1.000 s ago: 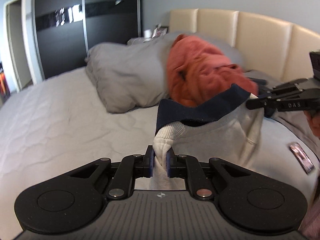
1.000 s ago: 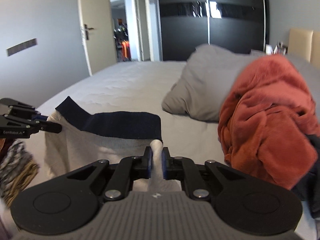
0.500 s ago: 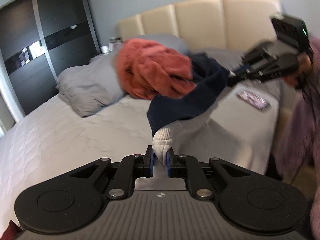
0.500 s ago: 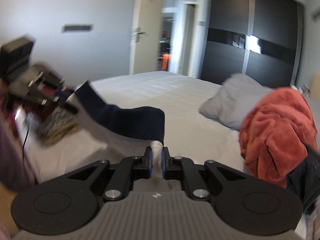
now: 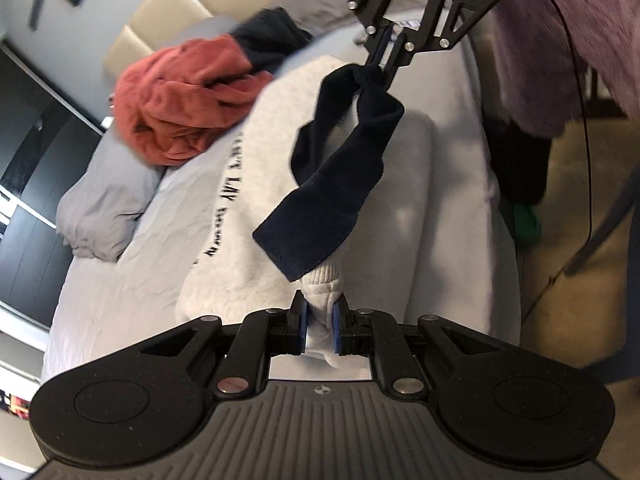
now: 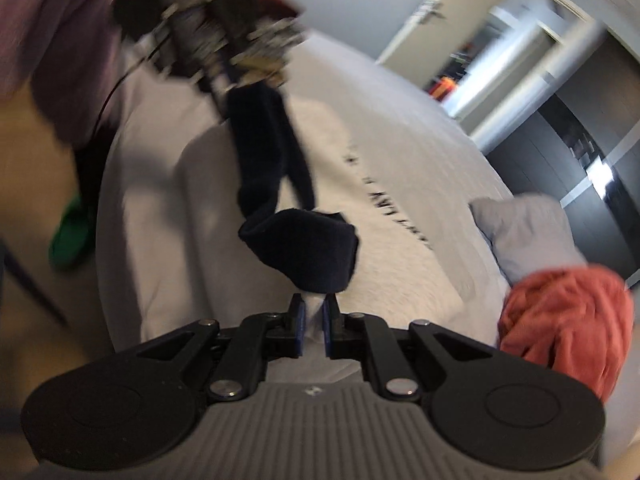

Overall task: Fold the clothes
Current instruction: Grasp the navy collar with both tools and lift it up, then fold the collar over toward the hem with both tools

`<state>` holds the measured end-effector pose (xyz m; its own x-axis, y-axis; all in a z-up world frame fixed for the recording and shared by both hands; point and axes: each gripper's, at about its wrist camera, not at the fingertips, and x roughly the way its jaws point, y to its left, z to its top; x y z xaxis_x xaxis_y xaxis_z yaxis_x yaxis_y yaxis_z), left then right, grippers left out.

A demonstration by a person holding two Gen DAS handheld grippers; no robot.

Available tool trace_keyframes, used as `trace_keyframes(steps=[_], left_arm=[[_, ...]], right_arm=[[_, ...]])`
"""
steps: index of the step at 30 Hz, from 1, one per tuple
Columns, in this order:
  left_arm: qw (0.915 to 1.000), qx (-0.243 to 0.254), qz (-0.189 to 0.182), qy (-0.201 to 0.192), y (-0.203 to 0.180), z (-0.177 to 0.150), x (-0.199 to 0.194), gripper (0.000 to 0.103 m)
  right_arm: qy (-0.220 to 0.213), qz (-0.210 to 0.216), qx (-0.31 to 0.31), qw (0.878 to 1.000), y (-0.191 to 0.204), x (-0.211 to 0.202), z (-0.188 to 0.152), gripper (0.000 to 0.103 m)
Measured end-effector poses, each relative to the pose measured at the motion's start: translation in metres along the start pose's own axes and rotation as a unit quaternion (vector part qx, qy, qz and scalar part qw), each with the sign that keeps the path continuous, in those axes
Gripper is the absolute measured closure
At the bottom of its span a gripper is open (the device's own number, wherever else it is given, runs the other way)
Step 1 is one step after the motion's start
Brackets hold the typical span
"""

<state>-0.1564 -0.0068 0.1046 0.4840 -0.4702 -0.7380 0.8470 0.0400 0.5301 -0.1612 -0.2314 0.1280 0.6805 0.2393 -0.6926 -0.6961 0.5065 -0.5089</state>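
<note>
A white sweatshirt (image 5: 256, 184) with black lettering and a navy neckband (image 5: 332, 184) lies spread on the bed, its top edge lifted. My left gripper (image 5: 320, 312) is shut on the white fabric just below the band. My right gripper (image 5: 380, 68) shows at the top of the left wrist view, shut on the far end of the band. In the right wrist view, my right gripper (image 6: 313, 312) pinches white cloth under the navy neckband (image 6: 304, 248). The blurred left gripper (image 6: 224, 92) holds the other end, with the sweatshirt (image 6: 392, 248) below.
A red garment (image 5: 188, 108) and a dark one (image 5: 272, 40) are piled by a grey pillow (image 5: 104, 208) near the headboard (image 5: 168, 12). A purple sleeve (image 5: 580, 20) and a green object (image 5: 528, 224) are at the bed's edge. An open door (image 6: 440, 12) and dark wardrobe (image 6: 580, 128) stand beyond.
Both grippers have rolled and dropped toward the bed's edge with the neckband still stretched between them. The sweatshirt's body now lies on the bed with its lettering showing.
</note>
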Motion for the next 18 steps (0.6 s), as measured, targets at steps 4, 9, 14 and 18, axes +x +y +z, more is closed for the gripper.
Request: trace_keyframes(steps=[4,9,14,18], left_arm=[[0.9972,0.073,0.007,0.01,-0.021,-0.008,0.011,0.092],[0.9927,0.12,0.01,0.011,-0.035,-0.017,0.023,0.087],[0.9908,0.134,-0.005,0.017,-0.047,-0.02,0.019,0.062],[0.9982,0.053,-0.026,0.006,-0.035,-0.018,0.001,0.062]], right_arm=[[0.027,0.003,-0.089,0.996,0.023,0.014,-0.006,0.092],[0.043,0.011,-0.122,0.992,0.029,0.026,-0.014,0.09],[0.051,0.022,-0.128,0.99,0.031,0.026,-0.013,0.08],[0.05,0.035,-0.119,0.991,0.031,0.013,-0.013,0.07]])
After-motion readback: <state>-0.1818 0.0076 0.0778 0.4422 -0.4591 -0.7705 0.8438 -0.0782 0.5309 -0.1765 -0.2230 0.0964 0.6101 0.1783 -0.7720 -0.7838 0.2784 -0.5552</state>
